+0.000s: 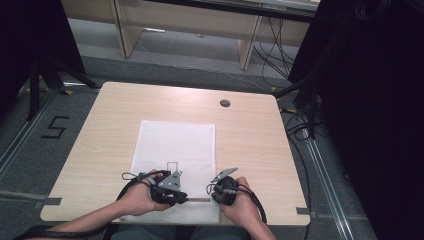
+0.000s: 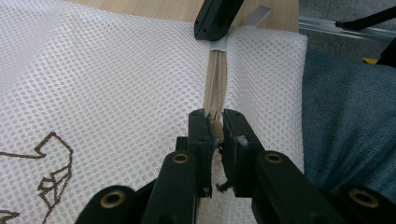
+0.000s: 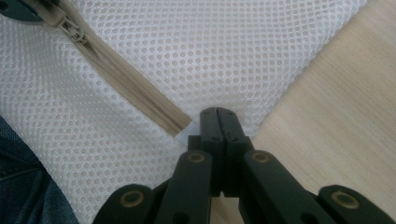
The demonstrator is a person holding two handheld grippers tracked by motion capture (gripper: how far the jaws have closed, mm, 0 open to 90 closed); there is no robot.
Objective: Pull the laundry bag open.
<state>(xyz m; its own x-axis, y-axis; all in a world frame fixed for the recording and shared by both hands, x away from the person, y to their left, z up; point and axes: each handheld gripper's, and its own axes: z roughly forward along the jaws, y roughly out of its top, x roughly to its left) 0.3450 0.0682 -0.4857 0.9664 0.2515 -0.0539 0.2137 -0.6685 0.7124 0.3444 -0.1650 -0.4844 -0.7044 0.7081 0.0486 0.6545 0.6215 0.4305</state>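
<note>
Two tongs work a white mesh laundry bag lying at the surface's near edge: left tongs pinch the zipper pull, right tongs pressed together on the mesh by the beige zipper's end; keep that end anchored, draw the pull straight along the teeth.

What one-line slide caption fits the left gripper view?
Left gripper shut on the beige zipper pull of a white mesh laundry bag, zipper tape running ahead.

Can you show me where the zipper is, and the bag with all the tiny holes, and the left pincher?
Beige fabric zipper (image 3: 135, 95): right gripper view, on its closed teeth.
White mesh bag (image 1: 175, 142): high view, bare middle.
Black left gripper (image 2: 215, 128): left gripper view, between its fingertips.
</note>
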